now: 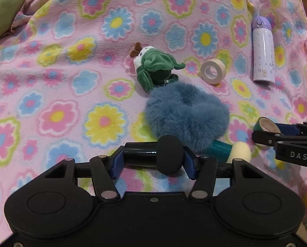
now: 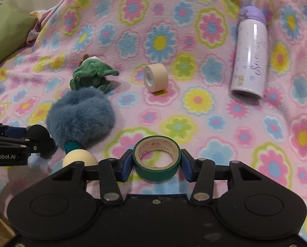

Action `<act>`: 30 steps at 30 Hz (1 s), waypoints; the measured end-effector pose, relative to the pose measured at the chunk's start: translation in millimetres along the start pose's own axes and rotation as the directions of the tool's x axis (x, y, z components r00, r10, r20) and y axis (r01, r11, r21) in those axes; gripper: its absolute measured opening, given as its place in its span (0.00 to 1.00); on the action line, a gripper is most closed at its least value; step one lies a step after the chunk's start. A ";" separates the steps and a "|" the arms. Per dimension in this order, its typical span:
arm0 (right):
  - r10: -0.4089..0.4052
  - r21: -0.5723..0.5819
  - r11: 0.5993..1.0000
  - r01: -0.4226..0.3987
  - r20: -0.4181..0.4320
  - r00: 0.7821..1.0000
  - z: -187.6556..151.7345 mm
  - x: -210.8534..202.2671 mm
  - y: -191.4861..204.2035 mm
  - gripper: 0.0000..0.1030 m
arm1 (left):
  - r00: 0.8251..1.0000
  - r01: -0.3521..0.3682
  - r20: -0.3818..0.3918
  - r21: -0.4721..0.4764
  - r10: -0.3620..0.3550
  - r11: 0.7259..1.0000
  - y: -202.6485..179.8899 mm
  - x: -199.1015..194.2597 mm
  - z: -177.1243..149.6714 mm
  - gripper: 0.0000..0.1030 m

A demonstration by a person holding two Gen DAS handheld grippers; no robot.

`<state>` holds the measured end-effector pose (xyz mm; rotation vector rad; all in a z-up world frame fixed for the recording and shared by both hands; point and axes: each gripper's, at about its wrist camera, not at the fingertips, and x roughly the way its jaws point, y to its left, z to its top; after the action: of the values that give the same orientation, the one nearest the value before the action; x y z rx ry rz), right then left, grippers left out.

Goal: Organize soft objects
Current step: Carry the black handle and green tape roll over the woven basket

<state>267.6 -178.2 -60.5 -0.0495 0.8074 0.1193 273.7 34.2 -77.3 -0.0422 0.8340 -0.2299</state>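
Note:
My left gripper (image 1: 151, 160) is shut on a black cylinder with a black foam ball end (image 1: 170, 154), held just above the flowered blanket. My right gripper (image 2: 156, 162) is shut on a green tape roll (image 2: 156, 158); it also shows in the left wrist view (image 1: 266, 124). A fluffy blue scrunchie (image 1: 186, 113) lies just ahead of the left gripper, also seen in the right wrist view (image 2: 81, 115). A green plush toy (image 1: 153, 65) lies behind it. A teal stick with a cream foam ball (image 2: 79, 158) pokes out from under the scrunchie.
A beige tape roll (image 2: 155, 78) stands on edge mid-blanket. A lilac bottle (image 2: 250, 51) lies at the right. A green cushion (image 2: 5, 33) sits at the far left. The pink flowered blanket (image 2: 215, 123) covers the whole surface.

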 end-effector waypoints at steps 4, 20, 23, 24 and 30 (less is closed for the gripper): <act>0.002 0.048 0.999 -0.002 0.014 1.000 0.6 -22.3 -7.0 0.46 | 1.000 -0.001 0.022 0.001 0.001 1.000 -6.6 -18.7 0.7 0.53; 0.064 0.092 0.993 -0.079 0.157 0.986 -40.2 -161.3 -1.4 0.46 | 0.993 -0.002 0.115 -0.017 0.004 1.000 -47.3 -135.0 -26.8 0.53; 0.072 0.103 0.991 -0.091 0.171 0.983 -55.8 -181.0 0.4 0.46 | 0.992 -0.011 0.126 -0.010 0.012 1.000 -55.7 -154.3 -42.0 0.53; 0.074 0.108 0.990 -0.093 0.173 0.982 -60.9 -186.6 0.5 0.46 | 0.992 -0.013 0.126 -0.009 0.014 1.000 -57.5 -159.0 -46.4 0.53; 0.085 0.122 0.987 -0.106 0.165 0.983 -95.4 -216.4 5.7 0.46 | 0.993 0.014 0.115 -0.027 -0.011 1.000 -68.3 -182.3 -76.4 0.53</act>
<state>50.1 -200.0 30.1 0.1213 0.6560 0.1593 86.4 11.5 12.9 -0.0855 0.7221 -0.2254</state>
